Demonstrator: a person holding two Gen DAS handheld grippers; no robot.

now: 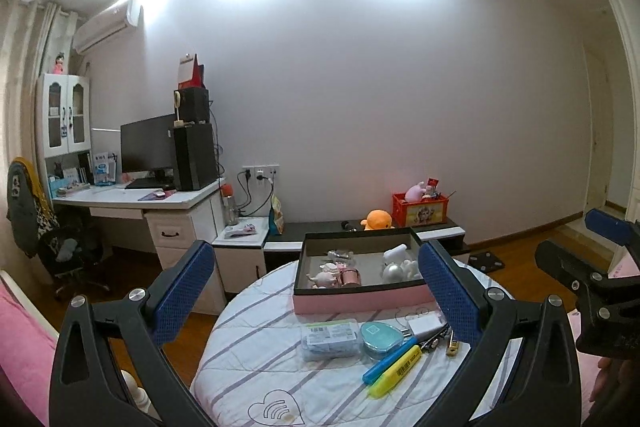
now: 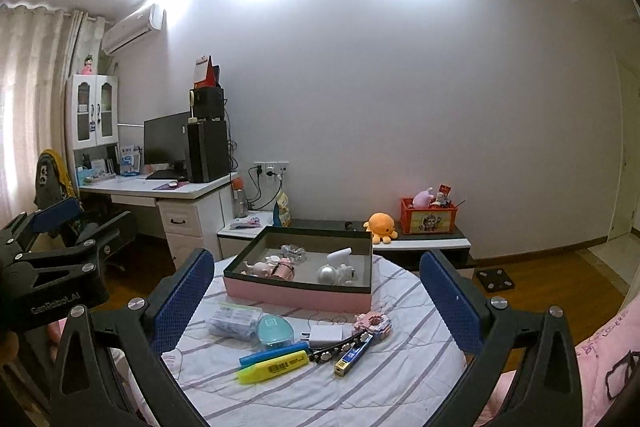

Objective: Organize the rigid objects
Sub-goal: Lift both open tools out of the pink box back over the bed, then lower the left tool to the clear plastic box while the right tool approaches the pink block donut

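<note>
Left gripper (image 1: 316, 291): matte black plastic frame w/ triangular cut-outs, round silver screws at the pivots, two blue fingers (image 1: 184, 291) w/ dotted rubbery texture. Right gripper (image 2: 316, 301): same build, small white fleck on one blue pad. White "GenRobot.AI" lettering on left unit's black body, seen from the right cam.

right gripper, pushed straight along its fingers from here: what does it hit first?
Probably the pink box, near wall or rim. The right gripper is open and empty, pointing slightly downward over the loose items, with the box centred between its jaws. Depth is unclear; it may instead clear the rim and meet the figurines inside.
</note>
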